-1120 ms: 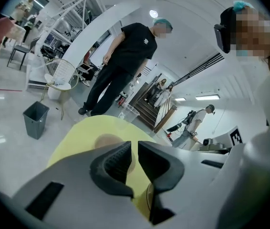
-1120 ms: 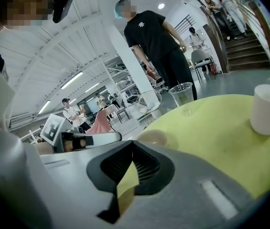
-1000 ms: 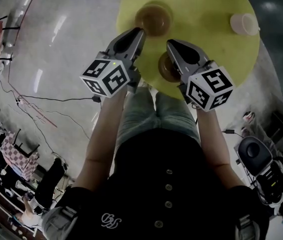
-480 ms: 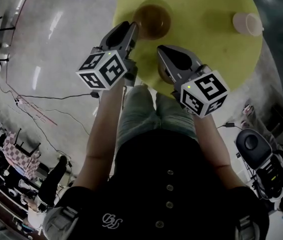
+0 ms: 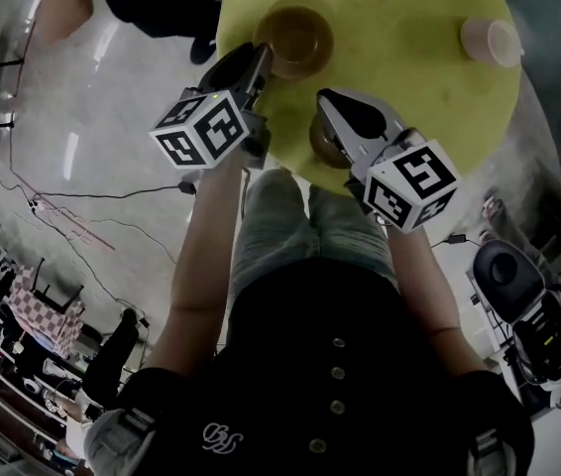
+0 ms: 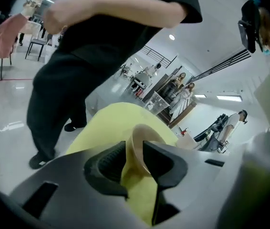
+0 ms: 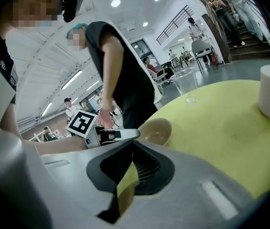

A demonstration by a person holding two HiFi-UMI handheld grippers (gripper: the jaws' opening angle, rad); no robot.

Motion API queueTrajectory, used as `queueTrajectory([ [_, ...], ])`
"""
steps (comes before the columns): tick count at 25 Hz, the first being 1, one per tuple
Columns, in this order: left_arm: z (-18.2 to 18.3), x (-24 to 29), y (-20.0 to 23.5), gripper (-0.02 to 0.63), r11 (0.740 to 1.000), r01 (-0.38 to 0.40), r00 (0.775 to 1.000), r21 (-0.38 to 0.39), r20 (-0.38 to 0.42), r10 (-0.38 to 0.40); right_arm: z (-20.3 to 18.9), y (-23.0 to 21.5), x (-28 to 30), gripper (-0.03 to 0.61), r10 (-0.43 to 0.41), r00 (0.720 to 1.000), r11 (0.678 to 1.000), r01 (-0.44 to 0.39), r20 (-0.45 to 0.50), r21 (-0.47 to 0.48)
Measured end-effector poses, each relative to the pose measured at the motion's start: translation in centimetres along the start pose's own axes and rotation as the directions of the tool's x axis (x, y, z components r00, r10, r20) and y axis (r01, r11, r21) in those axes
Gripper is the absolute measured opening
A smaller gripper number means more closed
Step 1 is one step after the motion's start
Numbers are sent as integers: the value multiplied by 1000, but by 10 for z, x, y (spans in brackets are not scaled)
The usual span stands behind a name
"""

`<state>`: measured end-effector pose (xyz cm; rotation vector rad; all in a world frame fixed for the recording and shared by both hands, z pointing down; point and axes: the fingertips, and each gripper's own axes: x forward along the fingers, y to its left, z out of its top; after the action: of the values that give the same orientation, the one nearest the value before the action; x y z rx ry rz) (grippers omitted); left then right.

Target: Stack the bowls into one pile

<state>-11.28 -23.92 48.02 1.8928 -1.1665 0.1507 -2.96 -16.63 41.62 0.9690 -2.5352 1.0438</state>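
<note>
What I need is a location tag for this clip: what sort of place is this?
Probably a large open indoor hall or lobby: a staircase, a glossy floor and recessed ceiling lights.

I see a round yellow table [image 5: 409, 28]. One brown bowl [image 5: 295, 38] sits at the left tongs [image 5: 259, 58], another bowl [image 5: 320, 143] lies under the right tongs [image 5: 333, 102], and a white cup [image 5: 489, 40] stands well off to their right.

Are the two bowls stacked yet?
No, in the head view the far bowl and the near bowl are clearly apart, with bare yellow table between them.
</note>
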Motion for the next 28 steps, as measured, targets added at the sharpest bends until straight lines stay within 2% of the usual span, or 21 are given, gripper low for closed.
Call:
queueTrajectory([
  [9,-2,5,7,97,999,-30,1000,-16,-4,30,-9,-5,-4,3,-29,999,999,29,-14,26],
  [17,1,0,6,58,998,-53,999,-19,8,53,-8,-8,-16,3,-50,999,998,50,0,47],
  [28,0,-8,-5,44,999,-28,999,-22,25,29,-7,-6,-28,3,-78,997,997,78,23,17],
])
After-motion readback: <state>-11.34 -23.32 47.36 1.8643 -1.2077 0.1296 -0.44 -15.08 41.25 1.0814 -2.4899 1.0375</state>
